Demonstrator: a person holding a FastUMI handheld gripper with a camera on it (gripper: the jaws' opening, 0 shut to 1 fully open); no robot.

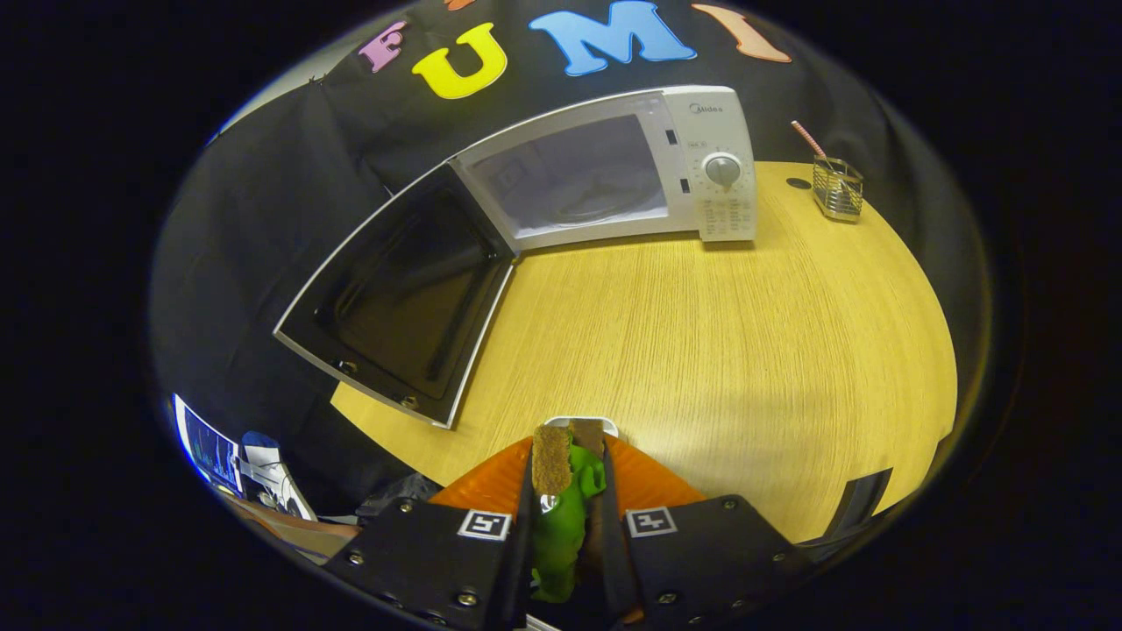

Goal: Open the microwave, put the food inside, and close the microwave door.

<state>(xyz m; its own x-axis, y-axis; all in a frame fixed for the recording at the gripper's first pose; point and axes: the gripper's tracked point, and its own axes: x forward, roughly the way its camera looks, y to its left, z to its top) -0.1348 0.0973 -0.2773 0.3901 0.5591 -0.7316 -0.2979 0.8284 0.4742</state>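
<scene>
1. The food point(568, 517), a green leafy-looking piece, is pinched between the two fingers of the hand-held gripper point(570, 464). The fingers stand narrow and both press on it, so it rides with the gripper rather than resting on anything.
2. Just under and ahead of the fingertips sits an orange plate or dish point(653, 482) with a pale rim beyond it. I judge the food came off it, though whether it lies on the surface or is lifted cannot be told.
3. The wooden surface point(701, 333) stretches bare between the fingers and the microwave point(614, 166), leaving an open path for carrying the food forward.
4. The microwave stands at the far side against the booth wall. Its door point(399, 298) is swung wide to the left, hinged at the cavity's left edge, so the opening step looks done.
5. The cavity point(574, 180) faces the gripper, with a round turntable dimly visible inside, ready to take the food.
6. A wire holder point(837, 188) with a striped straw stands well apart, right of the microwave, out of the way.
7. Judged stage: carrying the food in; the door stays to be closed.
</scene>
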